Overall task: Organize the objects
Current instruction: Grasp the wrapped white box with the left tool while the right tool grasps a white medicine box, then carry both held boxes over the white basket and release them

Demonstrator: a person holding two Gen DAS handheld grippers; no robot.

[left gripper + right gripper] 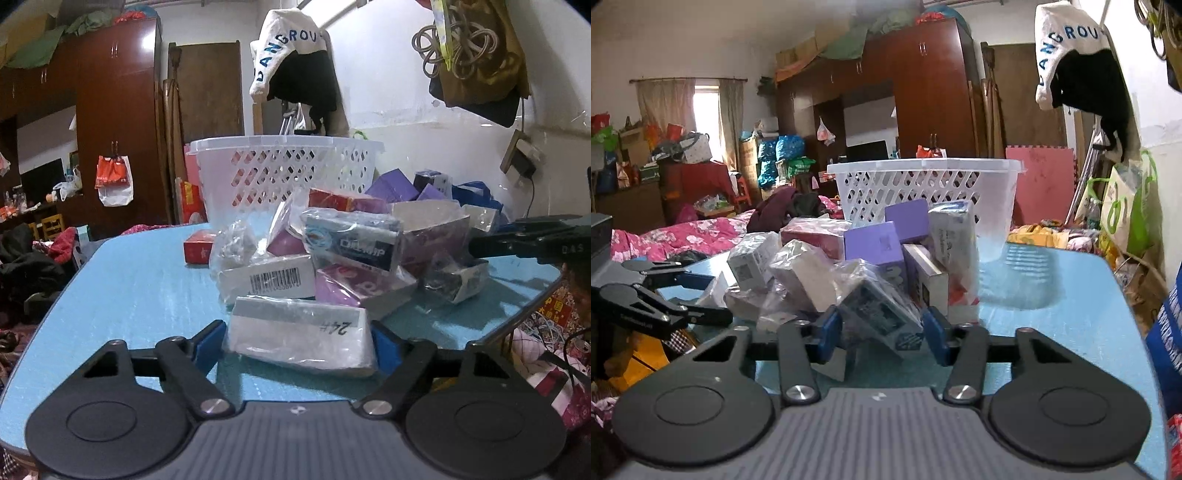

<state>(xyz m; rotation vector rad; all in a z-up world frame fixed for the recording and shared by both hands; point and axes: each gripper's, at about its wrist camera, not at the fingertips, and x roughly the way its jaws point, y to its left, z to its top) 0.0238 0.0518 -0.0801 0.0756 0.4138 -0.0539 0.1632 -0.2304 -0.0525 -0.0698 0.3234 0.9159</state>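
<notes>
A pile of small boxes, many in clear plastic wrap, lies on the blue table [129, 288]. In the left wrist view my left gripper [299, 343] has its blue pads on both sides of a wrapped white box marked "24#" [299, 336] at the pile's near edge. In the right wrist view my right gripper [882, 332] has its pads on both sides of a wrapped grey-blue box [882, 317]. A white lattice basket [288, 173] stands behind the pile and also shows in the right wrist view [923, 188].
Purple boxes [875, 243] and a blue-and-white box [354, 243] sit in the pile. A red box [197, 247] lies apart at left. The right gripper's fingers [524, 240] reach in from the right. Table edges curve near both sides; clutter surrounds the table.
</notes>
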